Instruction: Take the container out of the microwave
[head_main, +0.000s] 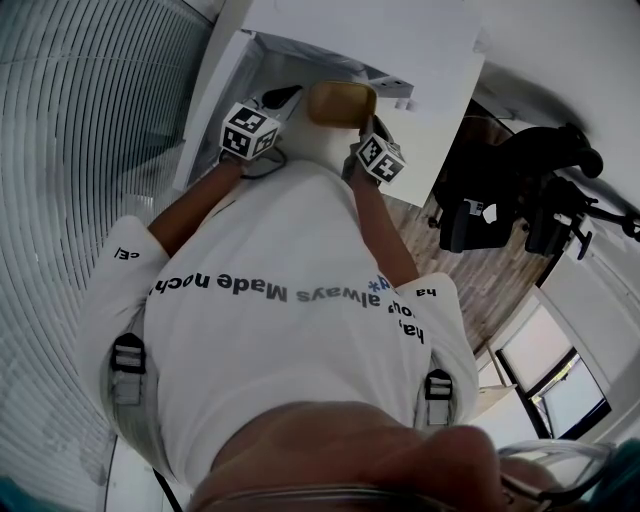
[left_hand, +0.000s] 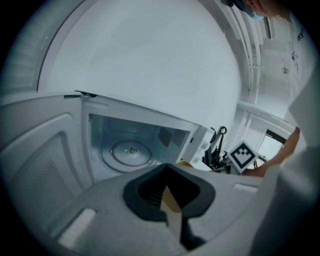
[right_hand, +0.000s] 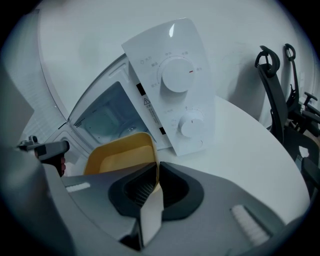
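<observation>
Yellow container (right_hand: 120, 155) is out of the open microwave (right_hand: 172, 95), just on the near side of its cavity. Left gripper (left_hand: 167, 192) is clamped on its left wall and right gripper (right_hand: 156, 182) on its right rim. Glass turntable (left_hand: 127, 150) shows inside. Microwave sits on a white table (right_hand: 250, 150). Black office chairs (head_main: 500, 190) stand on wood floor (head_main: 495, 275) at right. Window (head_main: 560, 375) near right, ribbed white surface (head_main: 70, 150) left.

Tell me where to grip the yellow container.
Pinch the container by its thin side wall at the rim, coming down over it from the near side. It is open-topped, so one jaw goes inside and one outside, as the right tool does.
</observation>
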